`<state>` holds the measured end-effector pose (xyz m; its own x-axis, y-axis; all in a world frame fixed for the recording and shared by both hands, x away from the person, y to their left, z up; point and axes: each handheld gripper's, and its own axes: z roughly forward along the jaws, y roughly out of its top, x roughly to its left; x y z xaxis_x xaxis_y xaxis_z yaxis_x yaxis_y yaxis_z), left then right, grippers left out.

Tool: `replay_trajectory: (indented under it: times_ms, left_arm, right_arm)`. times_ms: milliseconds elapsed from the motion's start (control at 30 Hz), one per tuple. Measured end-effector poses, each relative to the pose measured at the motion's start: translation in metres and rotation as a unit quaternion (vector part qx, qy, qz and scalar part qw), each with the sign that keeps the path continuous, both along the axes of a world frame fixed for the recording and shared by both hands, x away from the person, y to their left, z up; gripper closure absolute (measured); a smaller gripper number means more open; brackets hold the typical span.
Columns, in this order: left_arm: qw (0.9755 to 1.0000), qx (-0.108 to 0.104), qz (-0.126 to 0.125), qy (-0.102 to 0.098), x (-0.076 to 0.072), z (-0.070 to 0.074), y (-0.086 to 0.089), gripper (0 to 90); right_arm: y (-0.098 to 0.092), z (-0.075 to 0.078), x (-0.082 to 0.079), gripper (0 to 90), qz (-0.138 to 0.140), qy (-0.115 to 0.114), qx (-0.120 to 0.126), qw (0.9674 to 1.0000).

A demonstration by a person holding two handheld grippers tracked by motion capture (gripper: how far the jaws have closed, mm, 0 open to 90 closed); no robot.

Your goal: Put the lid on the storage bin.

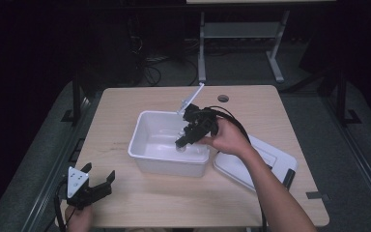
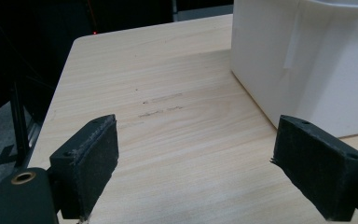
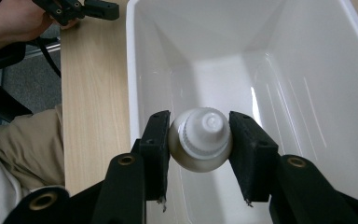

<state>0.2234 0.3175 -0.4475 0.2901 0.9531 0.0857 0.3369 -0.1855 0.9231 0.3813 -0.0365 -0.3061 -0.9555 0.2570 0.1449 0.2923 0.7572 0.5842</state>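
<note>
The right tongs [image 3: 199, 140] are reaching down into the white bin [image 3: 307, 70], and their two black pads are pressing on either side of a small white bottle [image 3: 200, 140], just below its ribbed cap. They are partly closed, gripping the bottle between them. In the right gripper view the bottle is sitting inside the bin, near the wall closest to the camera, with its cap facing up toward the lens. Whether its base is touching the bin floor I cannot tell.

In the high view the right tongs [image 1: 182, 142] are angling down over the bin's [image 1: 140, 140] right rim, with the hand [image 1: 224, 137] behind them and the cable looping off to the right. The bin is standing near the middle of the table [image 1: 125, 203]. Its white lid [image 1: 265, 166] is lying flat just to the right of it, partly under the forearm.

The left tongs [image 1: 99, 175] are resting near the table's front left corner, well apart from the bin. Their jaws are standing wide open with nothing between them; in the left gripper view bare table [image 2: 177, 140] is showing between the pads [image 2: 98, 158], and the bin's outer wall [image 2: 307, 60] is rising at the upper right.
</note>
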Motion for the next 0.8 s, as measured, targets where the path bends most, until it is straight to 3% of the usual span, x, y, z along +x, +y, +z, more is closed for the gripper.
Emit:
replay_trajectory:
  times_ms: [800]
  left_arm:
    - [1.0000,0.000,-0.001,-0.001,0.000,0.000,0.000,13.0]
  right_arm:
    - [0.009,-0.025,0.005,59.6,0.003,0.012,-0.014,0.9998]
